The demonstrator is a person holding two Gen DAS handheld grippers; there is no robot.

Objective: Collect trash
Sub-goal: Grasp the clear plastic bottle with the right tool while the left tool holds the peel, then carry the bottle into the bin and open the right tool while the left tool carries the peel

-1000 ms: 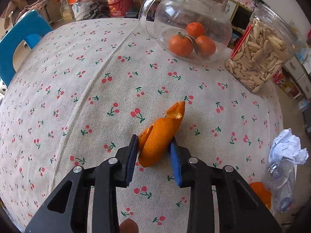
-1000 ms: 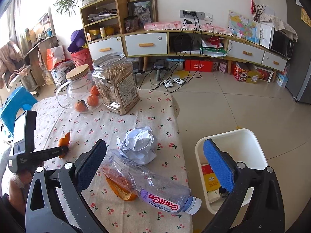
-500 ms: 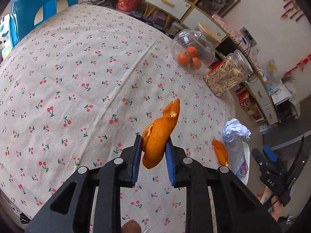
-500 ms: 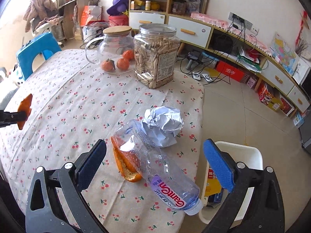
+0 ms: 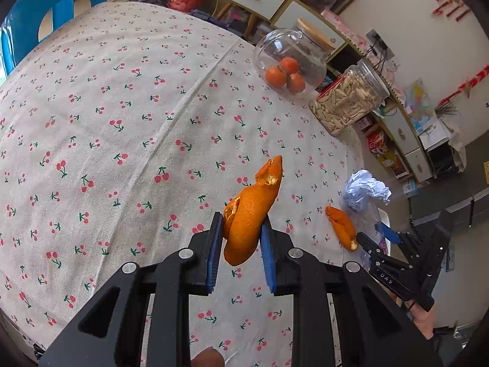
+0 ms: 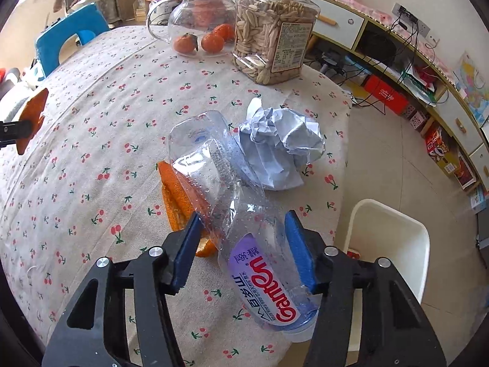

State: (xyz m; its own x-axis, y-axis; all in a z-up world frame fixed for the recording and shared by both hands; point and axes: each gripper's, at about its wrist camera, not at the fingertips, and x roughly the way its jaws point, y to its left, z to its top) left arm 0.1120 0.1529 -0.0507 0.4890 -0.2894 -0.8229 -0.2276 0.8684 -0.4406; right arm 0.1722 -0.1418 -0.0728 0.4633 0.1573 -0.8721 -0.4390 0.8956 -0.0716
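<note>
My left gripper [image 5: 240, 244] is shut on an orange peel [image 5: 250, 214] and holds it above the cherry-print tablecloth [image 5: 122, 122]; the peel also shows in the right wrist view [image 6: 32, 119]. My right gripper [image 6: 244, 250] is open, its pads on either side of a crushed clear plastic bottle [image 6: 241, 214] lying on the table; whether they touch it I cannot tell. A second orange peel [image 6: 180, 202] lies partly under the bottle. A crumpled paper ball [image 6: 281, 143] rests against the bottle's far side. A white bin [image 6: 385, 244] stands on the floor by the table's right edge.
A glass jar of tangerines [image 6: 201, 24] and a plastic jar of seeds [image 6: 272, 30] stand at the far side of the table. A blue chair [image 6: 70, 36] is at the far left. The table edge [image 6: 342, 153] drops off beside the bin.
My left gripper has lifted and swung right with the peel. My right gripper has moved down and forward and narrowed around the bottle.
</note>
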